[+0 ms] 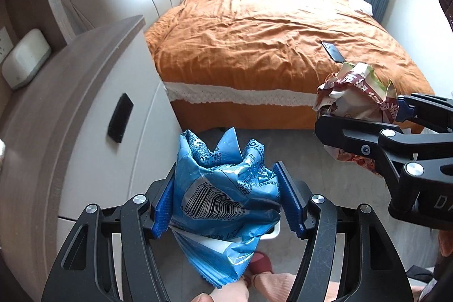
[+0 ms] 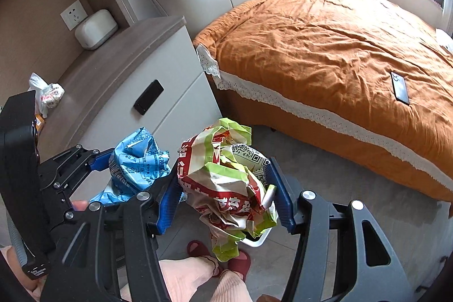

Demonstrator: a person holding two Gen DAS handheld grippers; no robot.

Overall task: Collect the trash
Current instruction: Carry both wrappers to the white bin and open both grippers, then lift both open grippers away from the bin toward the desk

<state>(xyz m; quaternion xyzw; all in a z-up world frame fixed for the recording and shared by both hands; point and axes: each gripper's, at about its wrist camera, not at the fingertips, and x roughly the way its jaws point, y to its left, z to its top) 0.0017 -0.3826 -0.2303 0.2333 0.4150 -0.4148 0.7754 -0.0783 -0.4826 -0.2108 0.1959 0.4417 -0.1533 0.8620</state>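
Two wrappers are in hand above a small white plastic bin (image 2: 262, 241) on the grey floor, between the white bedside cabinet (image 2: 158, 75) and the orange-covered bed (image 2: 325, 36). Right gripper (image 2: 228, 196) is clamped on the crumpled red-and-green paper wrapper (image 2: 226, 183); left gripper (image 1: 226, 203) squeezes the crumpled blue plastic packet (image 1: 223, 188). Centre each over the opening before letting go, probably one at a time, keeping clear of the slippered feet.
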